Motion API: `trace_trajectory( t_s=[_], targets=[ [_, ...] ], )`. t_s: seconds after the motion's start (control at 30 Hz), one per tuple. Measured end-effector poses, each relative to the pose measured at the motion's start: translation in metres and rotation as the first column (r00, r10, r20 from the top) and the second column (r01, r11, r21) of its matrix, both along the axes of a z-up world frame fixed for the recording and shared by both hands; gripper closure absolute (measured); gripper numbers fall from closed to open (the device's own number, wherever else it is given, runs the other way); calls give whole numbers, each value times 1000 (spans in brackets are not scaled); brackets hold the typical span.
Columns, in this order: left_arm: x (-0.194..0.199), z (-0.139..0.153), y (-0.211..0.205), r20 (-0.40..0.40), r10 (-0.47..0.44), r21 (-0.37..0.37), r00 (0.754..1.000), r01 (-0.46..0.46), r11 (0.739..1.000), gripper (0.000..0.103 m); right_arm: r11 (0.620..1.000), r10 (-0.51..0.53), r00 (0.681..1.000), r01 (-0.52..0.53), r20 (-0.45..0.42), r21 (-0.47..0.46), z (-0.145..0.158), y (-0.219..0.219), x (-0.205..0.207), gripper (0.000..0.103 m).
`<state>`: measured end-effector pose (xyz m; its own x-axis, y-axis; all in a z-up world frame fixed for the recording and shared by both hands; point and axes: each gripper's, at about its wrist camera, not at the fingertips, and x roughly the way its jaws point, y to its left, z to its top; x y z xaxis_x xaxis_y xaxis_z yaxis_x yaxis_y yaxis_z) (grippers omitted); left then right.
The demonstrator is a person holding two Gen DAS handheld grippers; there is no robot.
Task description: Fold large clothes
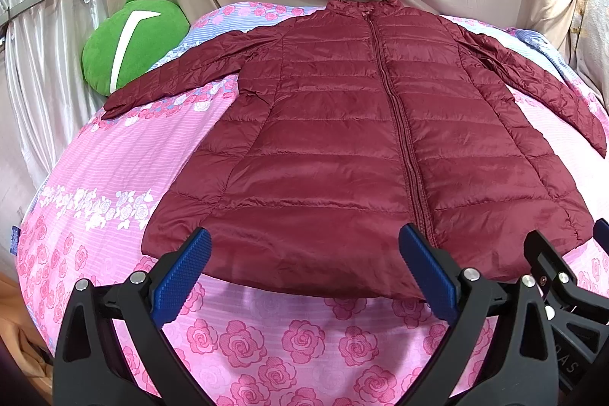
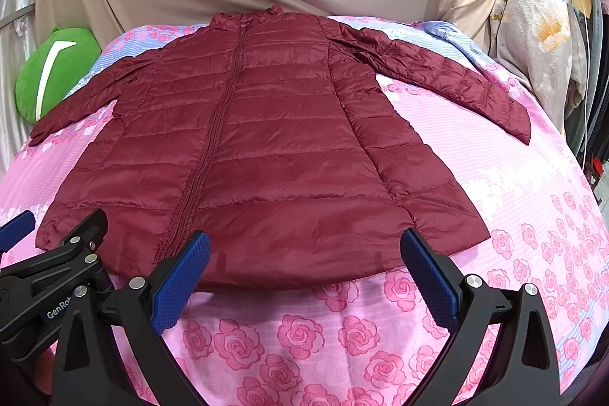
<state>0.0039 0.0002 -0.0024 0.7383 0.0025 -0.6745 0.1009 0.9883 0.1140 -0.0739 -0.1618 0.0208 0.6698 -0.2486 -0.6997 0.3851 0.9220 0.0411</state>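
Your fingers are standing wide apart on both tools, holding nothing: the left gripper [image 1: 304,271] and the right gripper [image 2: 304,271] are both hovering just short of the hem of the jacket [image 1: 354,139], blue pads facing each other over the rose-printed bedspread [image 1: 266,341]. In the right wrist view you are seeing the left tool's body at the lower left, with the white letters "GenRo" readable before they get cut off. The left wrist view is giving you the right tool's edge with partial, unclear letters. The maroon quilted jacket is lying flat, zipped, collar far from you, sleeves spread out to both sides. Beyond it, a green cushion [image 1: 133,44] is resting at the far left. Only the right view is showing the floral cloth [image 2: 533,25] hanging at the far right.
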Motion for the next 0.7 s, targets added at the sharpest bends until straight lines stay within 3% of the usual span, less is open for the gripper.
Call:
trace_trajectory(
  t_s=[0.7],
  targets=[
    [2,-2,-1,-3,1,1,1000,-1,1000,7,1000,3,1000,-3,-6,5,-6,-2,1,5]
  ],
)
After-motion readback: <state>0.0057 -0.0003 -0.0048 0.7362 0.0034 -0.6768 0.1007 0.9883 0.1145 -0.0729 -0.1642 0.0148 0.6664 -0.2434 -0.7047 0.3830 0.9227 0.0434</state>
